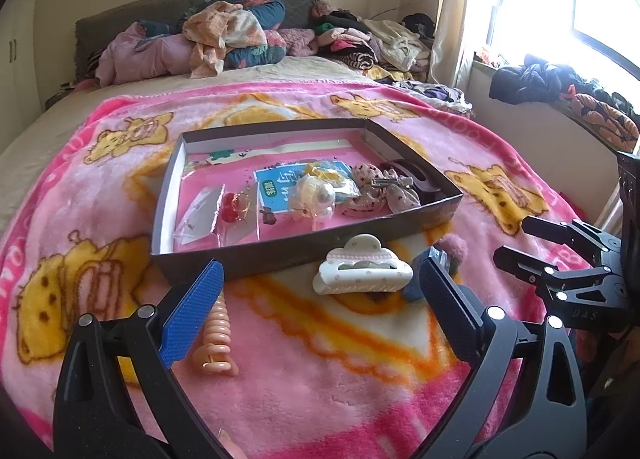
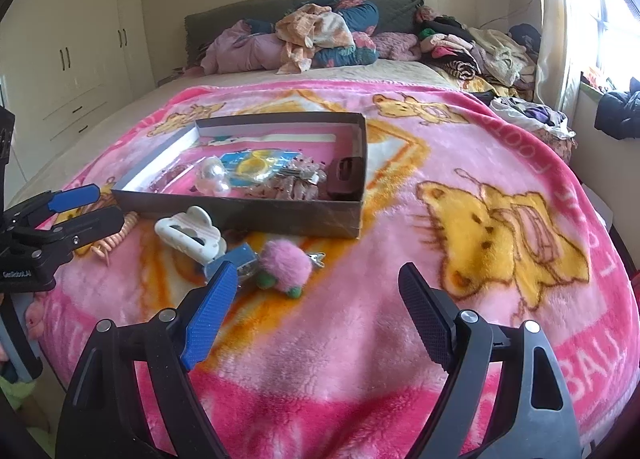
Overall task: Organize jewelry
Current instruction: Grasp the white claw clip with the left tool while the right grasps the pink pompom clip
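A shallow dark cardboard box lies on the pink blanket and holds several hair clips, pearls and small packets. In front of it lie a white claw clip, a peach spiral hair tie, a blue item and a pink pom-pom clip. My left gripper is open and empty, just before the white clip. My right gripper is open and empty, near the pom-pom.
The pink bear-print blanket covers the bed. Piles of clothes lie at the headboard. A window sill with dark clothes is at the right. White wardrobes stand at the left.
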A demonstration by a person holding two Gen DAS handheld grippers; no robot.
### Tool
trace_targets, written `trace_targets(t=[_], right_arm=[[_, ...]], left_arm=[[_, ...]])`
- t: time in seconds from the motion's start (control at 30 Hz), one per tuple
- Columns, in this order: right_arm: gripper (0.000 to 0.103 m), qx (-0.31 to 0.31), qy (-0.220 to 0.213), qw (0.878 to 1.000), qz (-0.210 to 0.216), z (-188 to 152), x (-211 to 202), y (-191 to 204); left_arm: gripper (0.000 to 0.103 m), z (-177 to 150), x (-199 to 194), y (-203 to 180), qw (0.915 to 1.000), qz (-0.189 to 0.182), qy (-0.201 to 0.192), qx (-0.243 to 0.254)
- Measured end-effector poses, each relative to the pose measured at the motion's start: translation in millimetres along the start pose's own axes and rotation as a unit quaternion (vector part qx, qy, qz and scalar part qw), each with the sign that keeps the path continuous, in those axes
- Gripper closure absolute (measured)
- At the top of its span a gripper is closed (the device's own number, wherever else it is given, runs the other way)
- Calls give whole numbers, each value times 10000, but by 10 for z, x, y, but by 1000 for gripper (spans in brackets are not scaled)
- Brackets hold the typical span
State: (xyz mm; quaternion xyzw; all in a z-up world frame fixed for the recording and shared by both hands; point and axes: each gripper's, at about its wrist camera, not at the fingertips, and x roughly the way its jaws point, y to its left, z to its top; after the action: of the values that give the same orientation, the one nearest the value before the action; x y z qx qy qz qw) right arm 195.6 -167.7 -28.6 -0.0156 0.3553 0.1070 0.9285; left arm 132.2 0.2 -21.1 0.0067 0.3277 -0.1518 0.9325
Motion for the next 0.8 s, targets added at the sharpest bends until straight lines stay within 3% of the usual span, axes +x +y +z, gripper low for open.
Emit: trace_targets(t=[0.4, 0.8], right_arm=[[24, 139, 217, 9997, 43, -38, 157, -83], [43, 171, 530, 9973, 485, -27, 414, -31]], left_arm=[[13, -83, 214, -96, 9996, -51, 236, 161], [13, -139, 473, -109, 9986, -21, 482, 227]])
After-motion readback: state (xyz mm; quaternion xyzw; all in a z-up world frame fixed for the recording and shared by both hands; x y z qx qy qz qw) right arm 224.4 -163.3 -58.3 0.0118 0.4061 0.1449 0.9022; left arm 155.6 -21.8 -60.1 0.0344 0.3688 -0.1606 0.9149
